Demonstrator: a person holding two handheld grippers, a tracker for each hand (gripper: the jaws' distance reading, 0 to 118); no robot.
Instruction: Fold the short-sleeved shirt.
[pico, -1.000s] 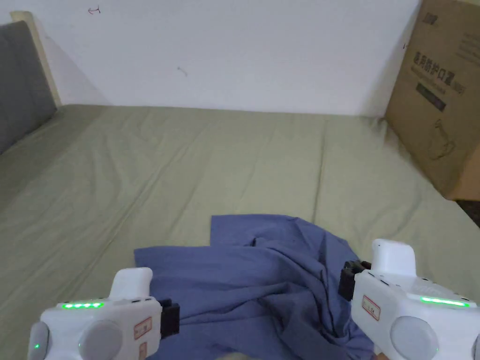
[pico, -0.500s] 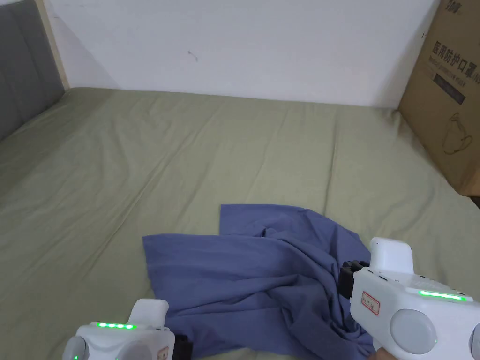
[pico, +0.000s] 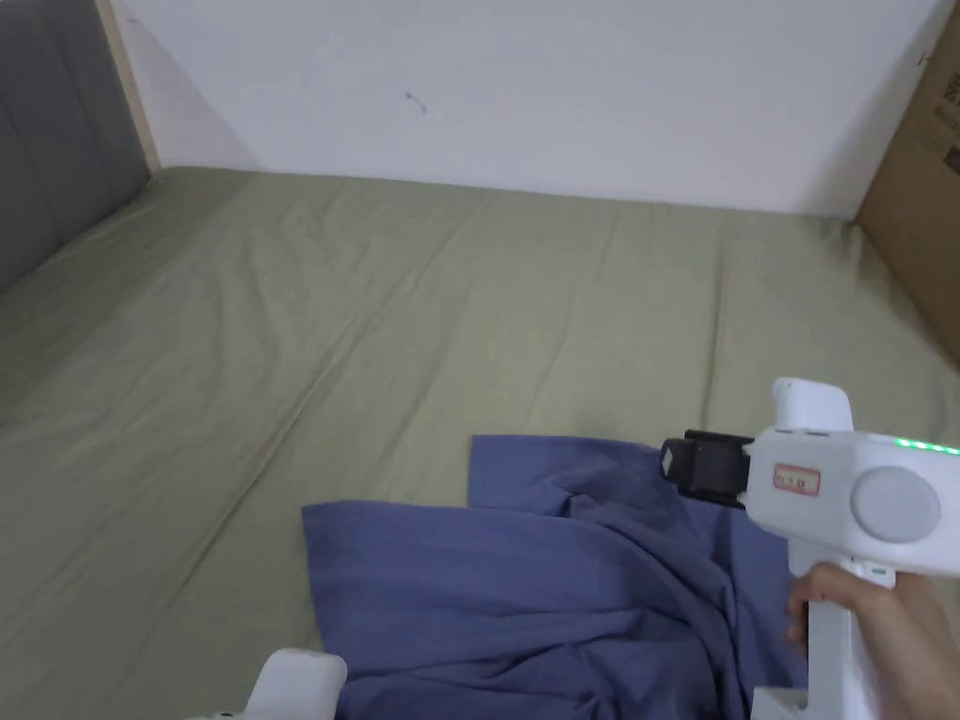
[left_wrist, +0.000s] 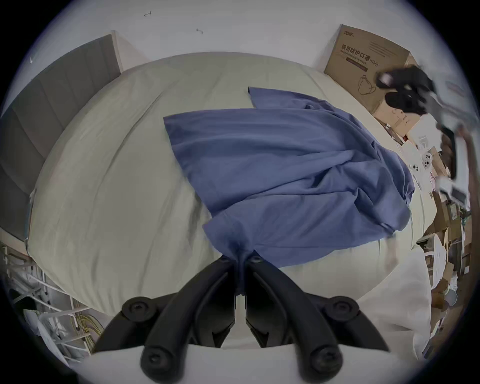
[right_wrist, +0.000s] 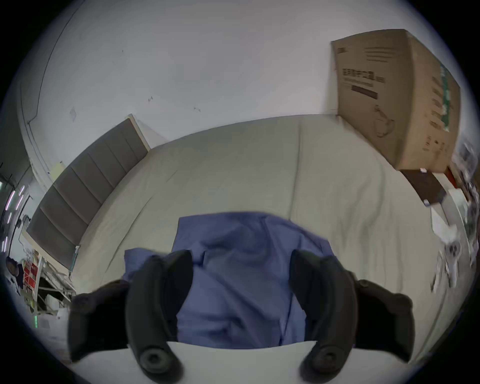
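Bed: the green sheet (pico: 450, 309) covers the whole surface, with a grey headboard (pico: 47, 169) at the far left and a cardboard box (pico: 923, 178) at the far right.

Shirt: the blue short-sleeved shirt (pico: 525, 581) lies crumpled on the near part of the bed, right of the middle. It is not flat; deep folds run across it, and one corner points to the far side.

Right gripper: the right gripper (right_wrist: 241, 293) now hangs above the far right part of the shirt, higher and farther than a second ago, when it was low at the near right edge. Its jaws stand wide apart and hold nothing; the blue cloth shows between them, below.

Left gripper: the left gripper (left_wrist: 240, 262) has pulled back to the near edge; in the head view only its white top is seen now. Its jaws are closed on a pinch of the near hem of the shirt.

Meaning: I judge the work is at its beginning, in the spreading step. One side is held and the free gripper looks for a second hold, maybe the far corner, so the shirt can be stretched flat. No fold is made yet.
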